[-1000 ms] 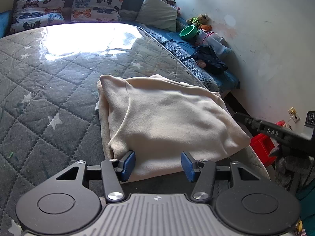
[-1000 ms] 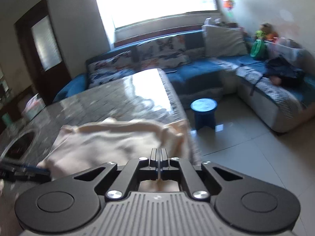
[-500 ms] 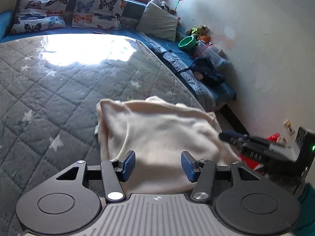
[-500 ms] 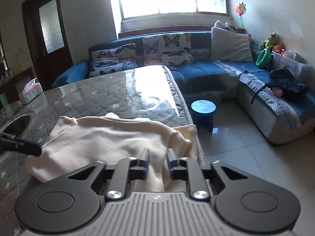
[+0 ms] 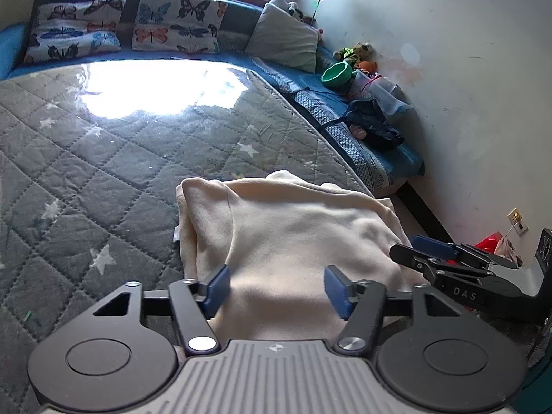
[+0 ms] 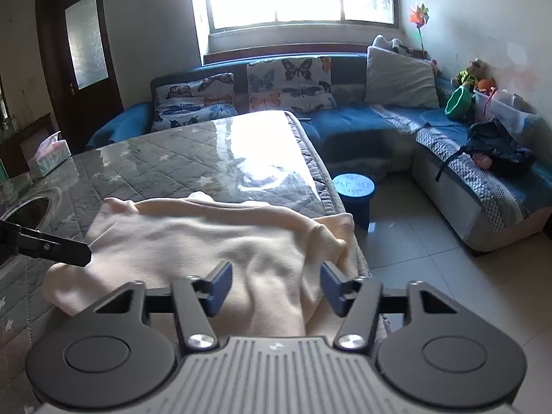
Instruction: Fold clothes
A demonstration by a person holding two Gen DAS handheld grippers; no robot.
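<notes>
One blue stool (image 6: 354,189) — right view only

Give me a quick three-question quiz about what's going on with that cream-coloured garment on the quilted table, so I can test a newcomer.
1. True or false: the right gripper is clamped on the cream garment.
2. What lies under the garment? A bare wood, B quilted grey cover, C tiled floor.
3. Fill in: the small round stool beside the table is ____.

Key: 1 false, its jaws have just been opening and stand apart over the cloth. 2 B. 3 blue.
</notes>
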